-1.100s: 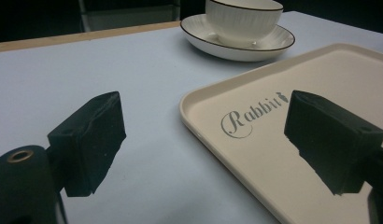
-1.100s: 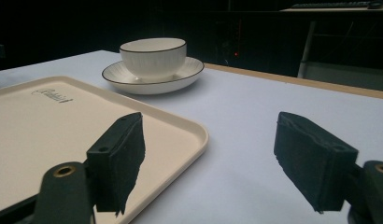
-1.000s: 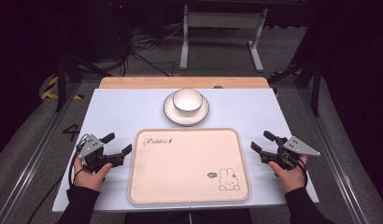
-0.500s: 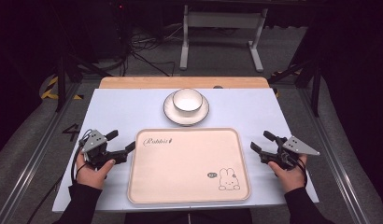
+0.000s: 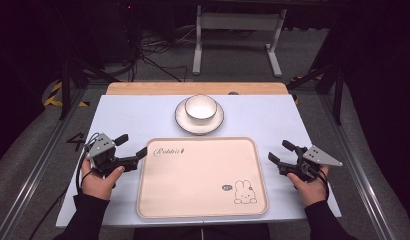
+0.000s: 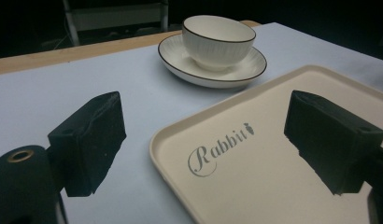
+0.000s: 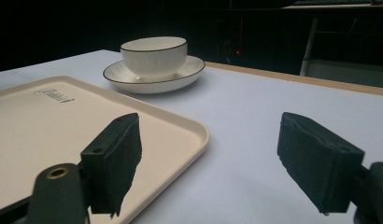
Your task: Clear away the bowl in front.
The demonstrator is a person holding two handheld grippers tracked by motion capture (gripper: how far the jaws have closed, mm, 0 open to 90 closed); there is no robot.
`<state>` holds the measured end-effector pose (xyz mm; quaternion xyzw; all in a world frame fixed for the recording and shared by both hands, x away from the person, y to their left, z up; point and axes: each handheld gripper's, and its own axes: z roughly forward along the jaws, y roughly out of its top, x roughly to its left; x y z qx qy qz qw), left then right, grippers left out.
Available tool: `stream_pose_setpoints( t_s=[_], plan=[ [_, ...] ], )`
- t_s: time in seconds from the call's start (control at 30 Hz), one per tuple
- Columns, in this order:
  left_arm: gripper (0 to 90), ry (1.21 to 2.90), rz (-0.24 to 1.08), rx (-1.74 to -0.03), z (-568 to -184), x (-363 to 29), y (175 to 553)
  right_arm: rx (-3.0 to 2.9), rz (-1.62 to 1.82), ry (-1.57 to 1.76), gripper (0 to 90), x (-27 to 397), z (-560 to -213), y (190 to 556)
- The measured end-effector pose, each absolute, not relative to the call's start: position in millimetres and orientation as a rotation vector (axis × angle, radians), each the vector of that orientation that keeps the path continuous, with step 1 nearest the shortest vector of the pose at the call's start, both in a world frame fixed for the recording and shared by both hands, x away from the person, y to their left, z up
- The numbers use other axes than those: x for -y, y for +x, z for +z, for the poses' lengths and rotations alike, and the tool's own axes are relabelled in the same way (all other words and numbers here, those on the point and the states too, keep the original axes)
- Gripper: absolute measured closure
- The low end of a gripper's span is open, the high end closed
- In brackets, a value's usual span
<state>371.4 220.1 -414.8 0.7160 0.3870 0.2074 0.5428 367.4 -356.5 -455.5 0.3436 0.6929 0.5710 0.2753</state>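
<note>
Both grippers empty w/ jaws wide, left gripper by tray edge, right gripper on the other side; bowl sits on saucer beyond tray, so a pinch on its thin rim could prob tip it or drag the saucer.

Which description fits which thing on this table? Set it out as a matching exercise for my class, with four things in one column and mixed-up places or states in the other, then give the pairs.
Things
1. bowl
2. saucer
3. tray
4. left gripper

Descriptions
A. carries a rabbit drawing and the word Rabbit
B. jaws open, nothing between them
C. stands in the saucer
D. lies on the table beyond the tray, apart from it

Pairs: 1-C, 2-D, 3-A, 4-B
</note>
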Motion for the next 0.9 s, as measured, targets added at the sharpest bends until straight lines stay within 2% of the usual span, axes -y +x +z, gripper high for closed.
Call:
stream_pose_setpoints(
  t_s=[0.27, 0.9],
  plan=[
    [14.1, 1.698, 0.517, -0.89, -400.1, -206.8, 383.3, -1.859, 1.539, 0.922, 21.7, 356.9, -455.6, 367.4],
    [13.5, 1.664, 0.477, -0.834, -378.8, -172.8, 415.8, -1.874, 1.54, 0.918, 21.3, 356.4, -455.5, 367.9]
  ],
)
